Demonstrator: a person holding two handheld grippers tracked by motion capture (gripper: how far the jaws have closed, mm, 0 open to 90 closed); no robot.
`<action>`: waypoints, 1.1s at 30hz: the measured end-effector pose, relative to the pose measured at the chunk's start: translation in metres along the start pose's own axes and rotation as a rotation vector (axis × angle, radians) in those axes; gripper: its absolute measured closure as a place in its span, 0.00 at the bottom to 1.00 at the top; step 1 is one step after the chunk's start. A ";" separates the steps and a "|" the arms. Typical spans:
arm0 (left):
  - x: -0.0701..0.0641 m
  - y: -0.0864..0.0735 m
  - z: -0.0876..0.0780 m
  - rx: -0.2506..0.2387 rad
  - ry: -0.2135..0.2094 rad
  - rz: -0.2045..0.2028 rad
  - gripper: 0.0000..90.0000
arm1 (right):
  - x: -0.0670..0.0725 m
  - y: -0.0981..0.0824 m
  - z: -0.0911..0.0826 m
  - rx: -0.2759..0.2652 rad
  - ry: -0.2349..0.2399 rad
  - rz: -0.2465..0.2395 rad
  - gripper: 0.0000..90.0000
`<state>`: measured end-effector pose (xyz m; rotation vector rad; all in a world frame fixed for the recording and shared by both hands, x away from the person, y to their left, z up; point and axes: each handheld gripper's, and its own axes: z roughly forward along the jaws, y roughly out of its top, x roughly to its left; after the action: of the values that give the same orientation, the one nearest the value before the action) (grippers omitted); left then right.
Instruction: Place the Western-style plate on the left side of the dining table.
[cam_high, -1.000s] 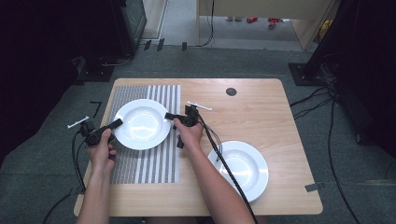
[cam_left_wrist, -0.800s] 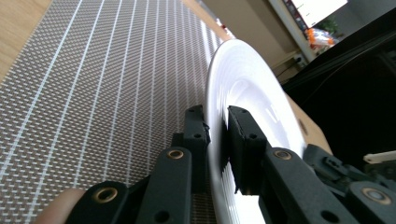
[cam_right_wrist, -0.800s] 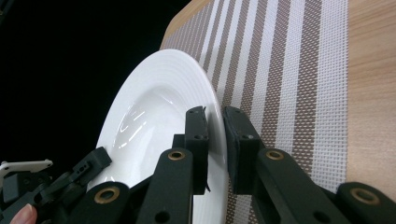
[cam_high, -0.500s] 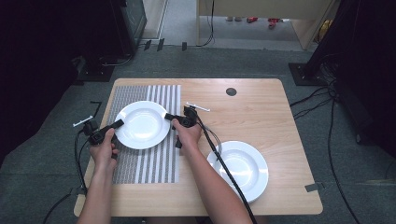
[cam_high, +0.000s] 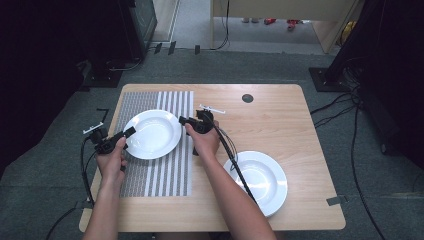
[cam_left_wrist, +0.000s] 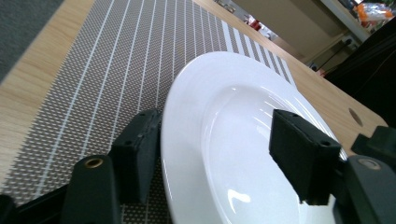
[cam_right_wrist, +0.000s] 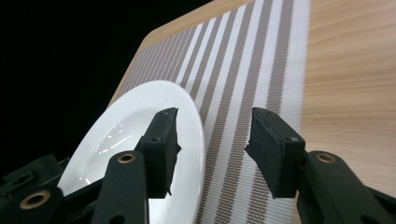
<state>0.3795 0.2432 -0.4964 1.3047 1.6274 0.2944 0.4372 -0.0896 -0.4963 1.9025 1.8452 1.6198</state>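
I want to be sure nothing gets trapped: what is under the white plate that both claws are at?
The plate lies on the striped mat, which lies on the wooden table. The mat shows all around the plate. What is directly beneath the plate is covered.

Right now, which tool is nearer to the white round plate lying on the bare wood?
The right tool. It straddles the mat plate's rim, nearer the white round plate on bare wood. The left tool is farther, across the mat plate.

Left gripper — right gripper; jaws apart
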 end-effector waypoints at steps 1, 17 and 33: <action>-0.002 0.001 -0.003 0.000 0.001 0.018 0.35 | 0.000 0.001 -0.003 -0.004 0.002 -0.004 0.58; -0.030 -0.001 -0.051 -0.050 -0.070 0.136 0.22 | 0.016 0.019 -0.063 0.002 0.096 -0.151 0.36; -0.059 -0.031 -0.087 -0.045 -0.072 0.205 0.18 | 0.002 0.029 -0.134 -0.027 0.088 -0.243 0.31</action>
<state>0.2880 0.2135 -0.4446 1.4340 1.4209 0.4016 0.3691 -0.1764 -0.4150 1.5471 1.9850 1.6610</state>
